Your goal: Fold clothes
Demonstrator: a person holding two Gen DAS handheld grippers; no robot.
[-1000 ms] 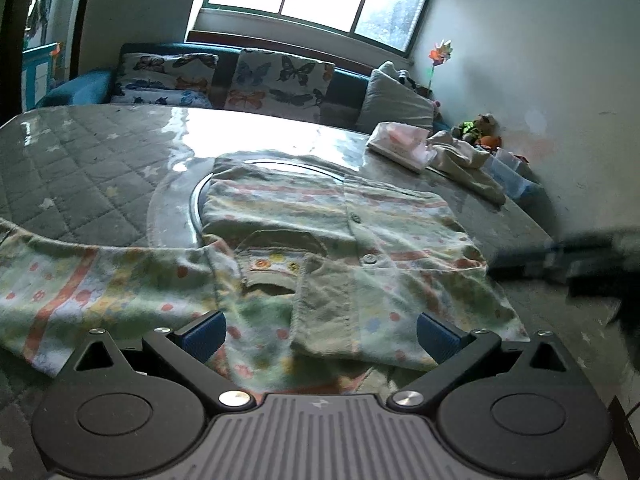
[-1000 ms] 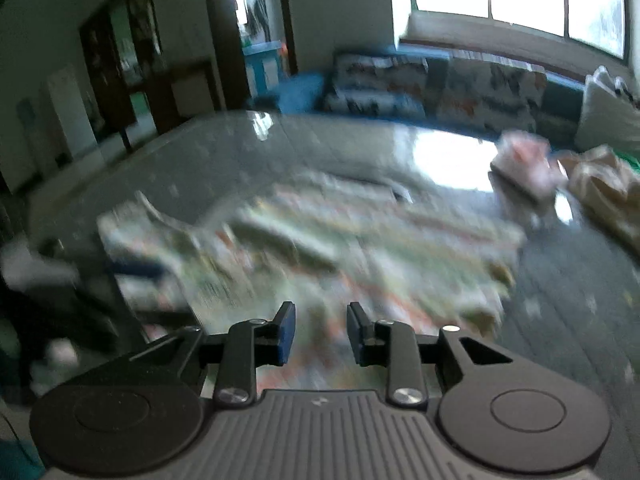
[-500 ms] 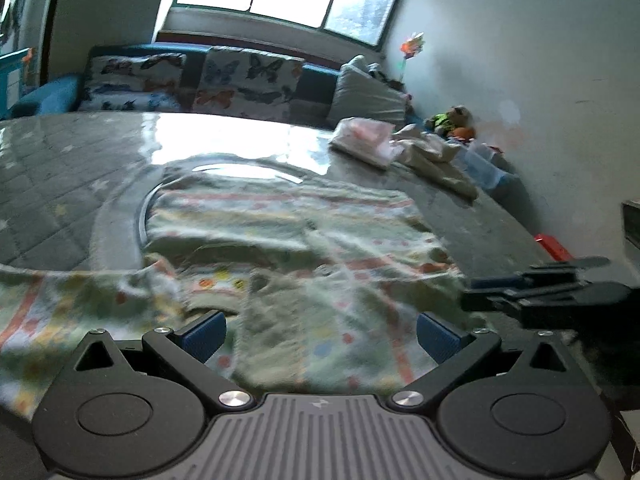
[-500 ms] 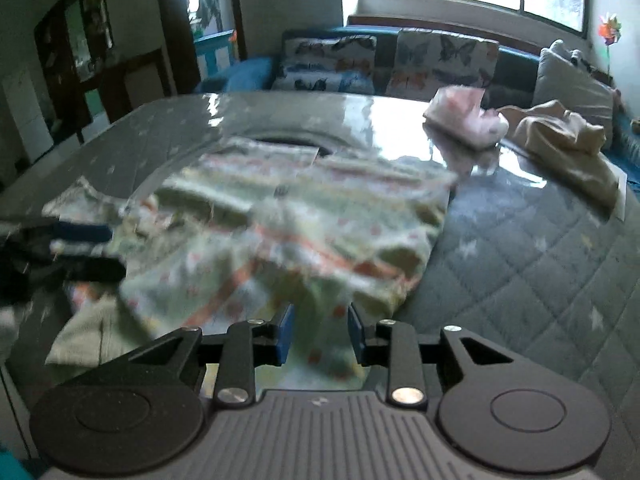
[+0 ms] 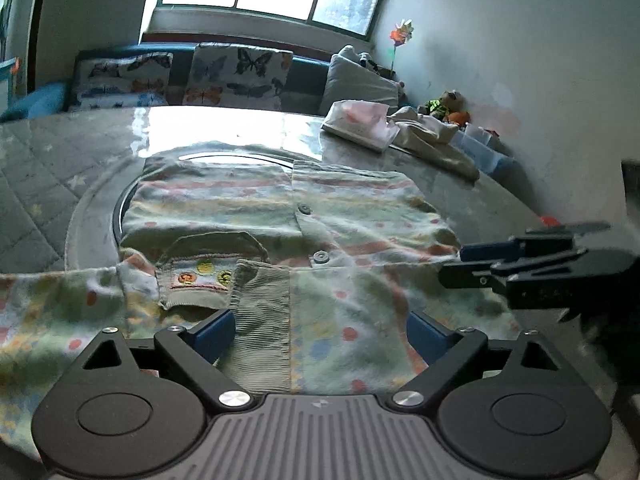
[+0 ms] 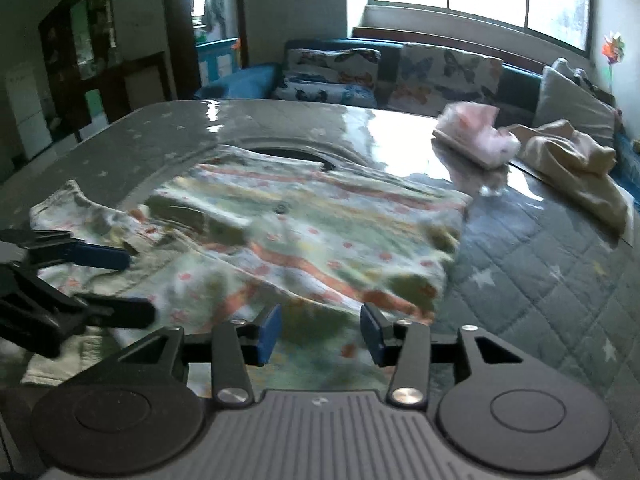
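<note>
A small pale-green shirt (image 5: 280,216) with pink stripes, dots and buttons lies flat on the grey quilted table (image 5: 48,184); one sleeve stretches out to the left. My left gripper (image 5: 320,336) hovers low over the collar end. Its jaws are wide and closing, with the ribbed placket between them but no pad pressing on it. The right gripper (image 6: 320,334) is over the shirt's (image 6: 320,232) near edge. Its jaws are opening, with cloth beneath them and nothing gripped. Each gripper shows in the other's view: the right gripper (image 5: 500,258) at the shirt's right edge, the left gripper (image 6: 112,284) at its left.
A folded pink garment (image 5: 360,122) and a crumpled cream one (image 5: 432,140) lie at the table's far right. A round inset (image 5: 96,216) sits under the shirt. Behind are a sofa with butterfly cushions (image 5: 236,76), plastic boxes (image 5: 484,152) and a wall.
Both grippers have come lower and nearer the shirt. The right gripper's jaws have widened, and it has come further into the left wrist view from the right.
</note>
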